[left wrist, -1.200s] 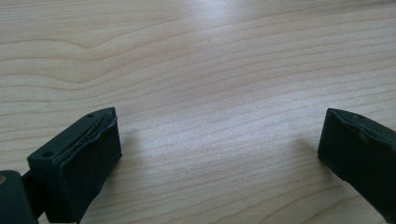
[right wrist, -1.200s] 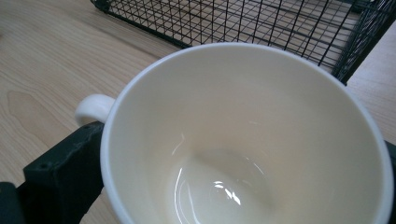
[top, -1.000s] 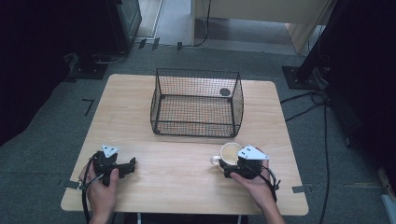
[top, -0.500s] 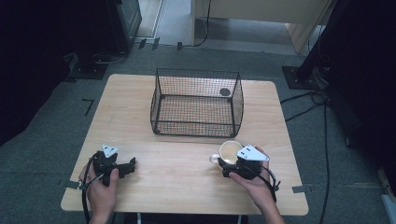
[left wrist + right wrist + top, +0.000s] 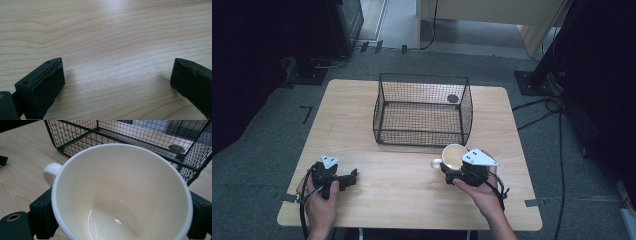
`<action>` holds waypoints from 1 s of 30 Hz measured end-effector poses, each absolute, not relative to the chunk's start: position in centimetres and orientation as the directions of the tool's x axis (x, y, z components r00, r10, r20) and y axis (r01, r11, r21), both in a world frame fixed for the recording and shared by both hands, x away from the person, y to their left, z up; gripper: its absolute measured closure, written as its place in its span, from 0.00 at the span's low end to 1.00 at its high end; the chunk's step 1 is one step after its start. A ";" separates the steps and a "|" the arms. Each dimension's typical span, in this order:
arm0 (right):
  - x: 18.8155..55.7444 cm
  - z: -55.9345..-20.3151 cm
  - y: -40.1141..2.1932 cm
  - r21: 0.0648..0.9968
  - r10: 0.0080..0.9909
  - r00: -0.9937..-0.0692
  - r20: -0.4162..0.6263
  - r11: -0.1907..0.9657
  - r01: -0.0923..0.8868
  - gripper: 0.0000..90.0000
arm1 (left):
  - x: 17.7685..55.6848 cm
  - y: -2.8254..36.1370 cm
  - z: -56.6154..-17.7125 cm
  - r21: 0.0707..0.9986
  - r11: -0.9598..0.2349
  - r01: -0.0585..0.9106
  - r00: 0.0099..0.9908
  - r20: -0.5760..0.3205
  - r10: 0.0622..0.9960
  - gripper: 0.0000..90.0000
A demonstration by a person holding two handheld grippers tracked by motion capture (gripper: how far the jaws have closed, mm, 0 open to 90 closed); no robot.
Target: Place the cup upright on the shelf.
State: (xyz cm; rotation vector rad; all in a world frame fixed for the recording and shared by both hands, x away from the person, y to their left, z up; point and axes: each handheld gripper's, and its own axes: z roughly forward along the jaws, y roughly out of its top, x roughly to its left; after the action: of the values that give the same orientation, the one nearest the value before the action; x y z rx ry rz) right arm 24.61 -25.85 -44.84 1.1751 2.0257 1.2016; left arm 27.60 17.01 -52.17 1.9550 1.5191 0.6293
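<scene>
A cream cup [image 5: 453,156] with its handle to the left sits between the jaws of my right gripper [image 5: 453,167], just in front of the black wire basket [image 5: 422,122]. In the right gripper view the cup [image 5: 120,195] is empty, and the right gripper [image 5: 121,220] is shut on its sides, one black jaw pressing each side. My left gripper [image 5: 351,178] rests low on the table's front left, pointing right. Its jaws stand wide apart over bare wood in the left gripper view, so the left gripper [image 5: 117,85] is open with nothing between them.
The basket stands mid-table toward the back, with a small dark round thing [image 5: 453,98] in its far right corner, also seen through the mesh [image 5: 176,148]. The wooden table [image 5: 402,195] has bare wood between the two grippers. Cables trail off the right edge.
The right gripper has shifted slightly up and toward the basket with the cup in it. The left gripper has not moved.
</scene>
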 end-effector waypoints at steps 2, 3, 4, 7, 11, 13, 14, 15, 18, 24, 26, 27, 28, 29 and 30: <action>24.7 -44.5 -25.7 0.877 0.866 -0.500 0.008 0.234 0.419 0.10 | 27.6 17.0 -52.2 0.693 -0.183 0.697 0.240 0.015 0.971 0.00; 24.7 -44.5 -25.7 0.877 0.866 -0.500 0.008 0.234 0.419 0.10 | 27.6 17.0 -52.2 0.693 -0.183 0.697 0.240 0.015 0.971 0.00; 25.0 -44.2 -25.5 0.878 0.866 -0.500 0.008 0.233 0.418 0.10 | 27.6 17.0 -52.2 0.692 -0.183 0.698 0.240 0.015 0.971 0.00; 25.2 -43.7 -25.3 0.880 0.865 -0.502 0.008 0.233 0.415 0.10 | 27.6 17.0 -52.2 0.693 -0.183 0.697 0.240 0.015 0.971 0.00; 25.7 -42.9 -24.8 0.884 0.860 -0.510 0.004 0.235 0.405 0.10 | 27.6 17.0 -52.2 0.694 -0.182 0.697 0.239 0.015 0.971 0.00; 25.9 -42.5 -24.6 0.886 0.858 -0.514 0.004 0.235 0.399 0.10 | 27.6 17.0 -52.2 0.694 -0.182 0.697 0.239 0.014 0.971 0.00; 25.9 -42.5 -24.6 0.886 0.858 -0.514 0.004 0.235 0.399 0.10 | 27.6 17.0 -52.2 0.694 -0.182 0.697 0.239 0.014 0.971 0.00; 26.0 -42.2 -24.4 0.887 0.856 -0.517 0.008 0.233 0.399 0.10 | 27.6 17.0 -52.2 0.693 -0.182 0.697 0.239 0.014 0.971 0.00; 26.6 -41.4 -23.9 0.890 0.853 -0.522 0.003 0.235 0.390 0.10 | 27.6 17.0 -52.2 0.694 -0.181 0.697 0.238 0.014 0.971 0.00; 27.3 -40.3 -23.2 0.895 0.850 -0.527 -0.001 0.235 0.378 0.10 | 27.6 17.0 -52.2 0.693 -0.181 0.698 0.239 0.014 0.971 0.00; 27.8 -39.6 -22.8 0.897 0.848 -0.529 -0.009 0.241 0.371 0.10 | 27.6 17.0 -52.2 0.692 -0.182 0.698 0.239 0.013 0.971 0.00; 27.8 -39.6 -22.8 0.897 0.848 -0.529 -0.009 0.241 0.371 0.10 | 27.6 17.0 -52.2 0.692 -0.181 0.699 0.239 0.013 0.971 0.00; 28.1 -39.4 -22.6 0.898 0.848 -0.530 -0.012 0.242 0.367 0.10 | 27.6 17.0 -52.2 0.693 -0.182 0.698 0.239 0.014 0.971 0.00; 28.2 -39.1 -22.5 0.898 0.848 -0.531 -0.011 0.242 0.367 0.10 | 27.6 17.0 -52.2 0.693 -0.181 0.698 0.239 0.014 0.971 0.00; 28.6 -38.8 -22.3 0.899 0.847 -0.531 -0.017 0.245 0.362 0.10 | 27.6 17.0 -52.2 0.692 -0.182 0.699 0.239 0.014 0.971 0.00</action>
State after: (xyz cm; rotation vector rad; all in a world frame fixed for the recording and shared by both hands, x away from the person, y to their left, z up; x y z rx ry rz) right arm 28.61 -22.26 -38.78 1.0994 2.0116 1.2464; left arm 27.60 16.99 -52.16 1.9535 1.5218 0.6266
